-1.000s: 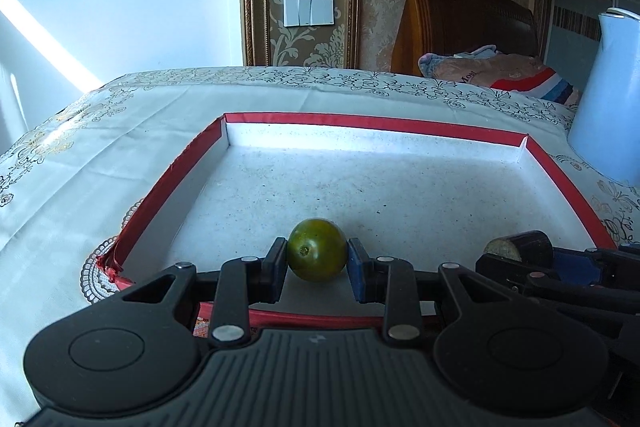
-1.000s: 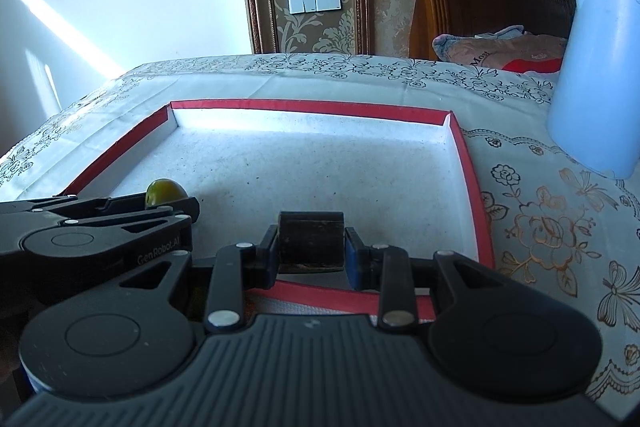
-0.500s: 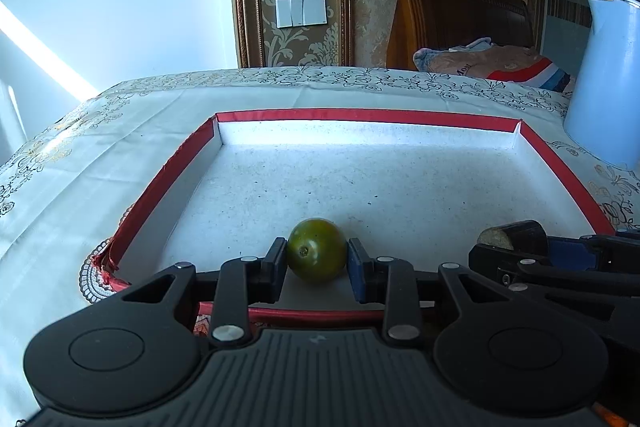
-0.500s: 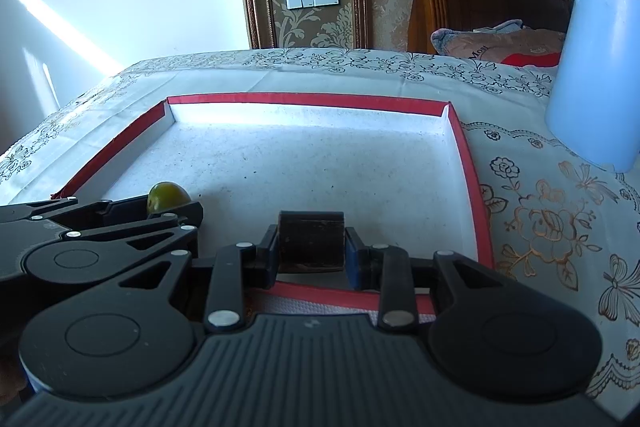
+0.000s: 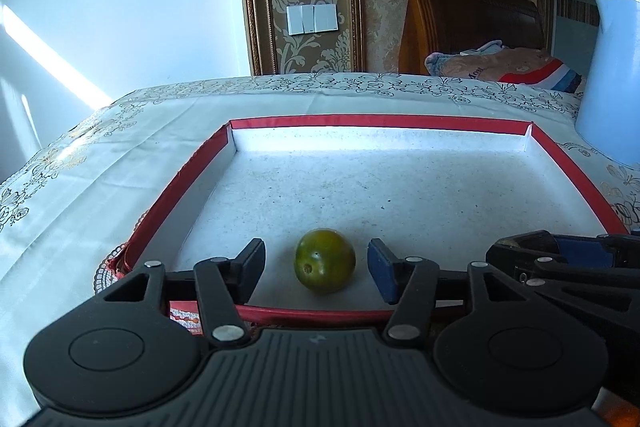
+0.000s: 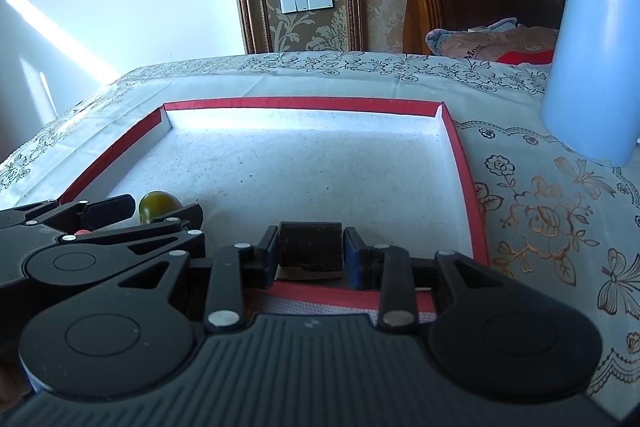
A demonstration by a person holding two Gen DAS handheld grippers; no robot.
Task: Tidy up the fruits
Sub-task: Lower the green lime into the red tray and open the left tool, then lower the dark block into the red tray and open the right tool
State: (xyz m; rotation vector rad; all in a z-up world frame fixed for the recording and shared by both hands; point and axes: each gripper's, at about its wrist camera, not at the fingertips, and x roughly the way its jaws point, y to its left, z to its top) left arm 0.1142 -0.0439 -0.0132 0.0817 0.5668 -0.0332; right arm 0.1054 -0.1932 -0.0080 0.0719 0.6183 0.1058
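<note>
A green round fruit (image 5: 325, 261) lies on the white floor of a red-rimmed tray (image 5: 380, 122), near its front edge. My left gripper (image 5: 316, 267) is open around the fruit, with a gap on each side. The fruit also shows in the right wrist view (image 6: 159, 205), behind the left gripper (image 6: 160, 217). My right gripper (image 6: 311, 255) is shut on a dark brown chunk (image 6: 311, 247) just over the tray's front rim (image 6: 320, 297). In the left wrist view the right gripper's fingers (image 5: 560, 251) show at the right edge.
A pale blue kettle (image 6: 596, 59) stands on the floral tablecloth (image 6: 540, 207) right of the tray. A wooden headboard (image 5: 460, 19) and a pillow (image 5: 500, 65) lie beyond the table. A wall with a switch plate (image 5: 312, 19) is behind.
My left gripper has opened and let go of the green fruit, which now rests on the tray floor. The right gripper still holds the dark chunk.
</note>
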